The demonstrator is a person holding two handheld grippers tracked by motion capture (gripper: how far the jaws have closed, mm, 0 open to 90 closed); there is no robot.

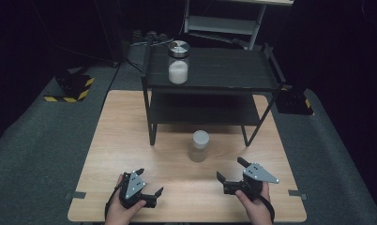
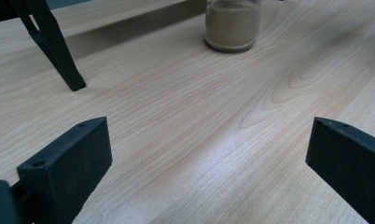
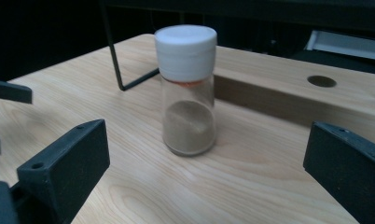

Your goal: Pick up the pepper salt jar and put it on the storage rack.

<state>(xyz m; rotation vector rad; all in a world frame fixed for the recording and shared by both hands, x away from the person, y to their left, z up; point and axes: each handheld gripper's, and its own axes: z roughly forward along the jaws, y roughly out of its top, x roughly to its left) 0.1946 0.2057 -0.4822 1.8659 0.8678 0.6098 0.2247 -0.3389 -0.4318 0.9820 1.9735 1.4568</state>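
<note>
Left tongs (image 1: 151,182) and right tongs (image 1: 230,169) are both spread wide and empty, touching nothing, held near the front edge of the tabletop (image 1: 107,150). The white-capped jar (image 1: 199,146) stands upright mid-tabletop, just in front of the black shelf rack (image 1: 214,82), between and beyond both tongs.

Dim, dark surroundings; overhead light brightens the wooden table (image 1: 130,140), soft shadow under the shelf (image 1: 210,70), near jaws blurred

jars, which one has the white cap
The jar on the table, standing before the shelf between both grippers, with brownish powder inside. The other jar, on the top shelf, has a metal lid and white contents.
</note>
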